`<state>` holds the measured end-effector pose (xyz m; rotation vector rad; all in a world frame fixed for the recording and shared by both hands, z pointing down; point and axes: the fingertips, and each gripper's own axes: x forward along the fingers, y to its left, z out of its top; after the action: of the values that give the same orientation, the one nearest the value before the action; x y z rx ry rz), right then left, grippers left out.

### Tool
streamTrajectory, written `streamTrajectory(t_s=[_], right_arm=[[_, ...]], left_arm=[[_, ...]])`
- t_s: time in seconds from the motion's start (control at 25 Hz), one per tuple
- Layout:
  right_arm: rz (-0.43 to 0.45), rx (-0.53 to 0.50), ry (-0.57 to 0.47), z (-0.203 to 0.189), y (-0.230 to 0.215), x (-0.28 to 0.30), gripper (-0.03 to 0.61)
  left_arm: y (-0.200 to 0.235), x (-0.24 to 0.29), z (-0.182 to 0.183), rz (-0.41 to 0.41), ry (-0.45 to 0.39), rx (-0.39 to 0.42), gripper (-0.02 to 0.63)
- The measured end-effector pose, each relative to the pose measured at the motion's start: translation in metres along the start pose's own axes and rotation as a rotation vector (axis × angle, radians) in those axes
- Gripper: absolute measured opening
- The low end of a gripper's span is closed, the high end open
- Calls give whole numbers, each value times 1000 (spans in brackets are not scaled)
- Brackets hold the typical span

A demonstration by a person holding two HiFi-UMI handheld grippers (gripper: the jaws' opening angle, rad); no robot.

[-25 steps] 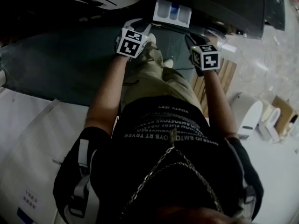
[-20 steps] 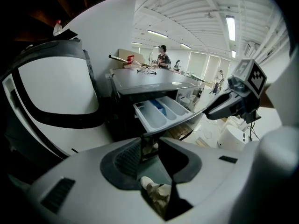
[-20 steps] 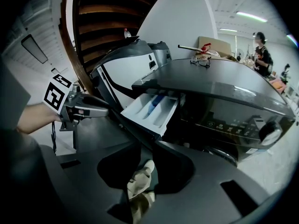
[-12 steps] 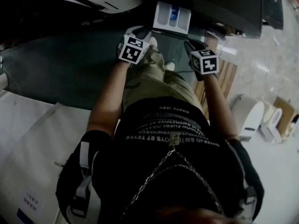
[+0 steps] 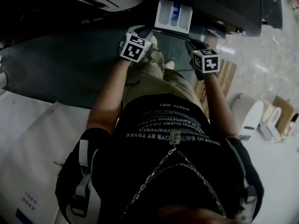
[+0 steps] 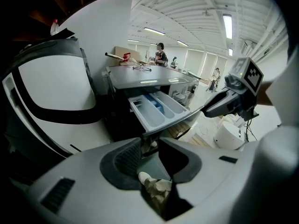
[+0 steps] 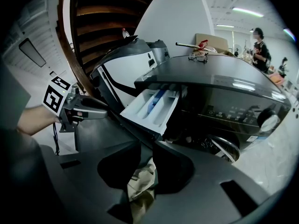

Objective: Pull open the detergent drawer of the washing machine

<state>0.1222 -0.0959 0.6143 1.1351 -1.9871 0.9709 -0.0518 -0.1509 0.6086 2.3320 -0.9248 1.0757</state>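
Observation:
The detergent drawer (image 5: 173,14) is white with a blue insert. It stands pulled out of the dark washing machine (image 5: 224,6) and shows in both gripper views (image 6: 156,108) (image 7: 152,105). My left gripper (image 5: 140,33) (image 6: 149,141) sits just below and left of the drawer's front corner. Its jaws are drawn together with only a narrow slit, and nothing is between them. My right gripper (image 5: 192,46) (image 7: 147,146) hangs lower right of the drawer, its jaws likewise close together and empty. Each gripper shows in the other's view (image 6: 233,99) (image 7: 79,111).
A white appliance with a dark band (image 6: 51,92) stands left of the washer. Glasses (image 7: 198,56) lie on the washer's top. Wooden slats (image 5: 222,78), a white round bin (image 5: 247,113) and a cardboard box (image 5: 280,110) are on the floor at right. The person's legs are below the grippers.
Both grippers have drifted slightly toward the machine. The drawer stays pulled out and shows a little longer than a second ago.

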Motion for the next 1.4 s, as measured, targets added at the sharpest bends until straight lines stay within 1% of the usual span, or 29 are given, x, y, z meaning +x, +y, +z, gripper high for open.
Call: streamTrajectory(t_s=[0.08,0.16,0.24,0.32,0.4,0.48,0.56,0.64,0.8,0.96,1.04,1.2,1.32,1.4], right_arm=[[-5,0,-2,0,0,-1,77],[2,-13,-2,1,0,0,77],[1,-23,-7,4,-4,-2,77],[-12,-24,-30,11,-8,-12,77],[-21,-26,-62,19,-10,-25,77],[-35,-60,-108,29,-10,-39,68],[-52,-113,-181,45,-3,-56,21],[-50,-164,-286,74,14,-78,5],[-58,-271,-474,125,44,-123,2],[-48,-319,-616,160,60,-164,2],[-30,-324,-664,173,68,-182,2],[-18,-319,-704,194,80,-215,2],[-12,-319,-737,208,84,-232,2],[-11,-326,-754,217,86,-239,2]], left_arm=[[-1,-1,-1,-1,5,-1,104],[-1,-1,-6,-10,34,-10,104],[0,-5,-8,-24,50,-48,104],[1,-13,-2,-33,22,-94,103],[0,-26,10,-38,-26,-130,100],[-2,-41,25,-22,-89,-134,61],[-6,-59,45,-4,-174,-121,11],[-9,-79,68,10,-265,-104,4],[-9,-128,110,65,-423,-73,3],[-10,-172,143,96,-545,-68,3],[-11,-193,159,105,-598,-60,3],[-14,-234,191,125,-678,-18,3],[-16,-256,209,142,-716,16,3],[-16,-261,217,144,-722,33,3]])
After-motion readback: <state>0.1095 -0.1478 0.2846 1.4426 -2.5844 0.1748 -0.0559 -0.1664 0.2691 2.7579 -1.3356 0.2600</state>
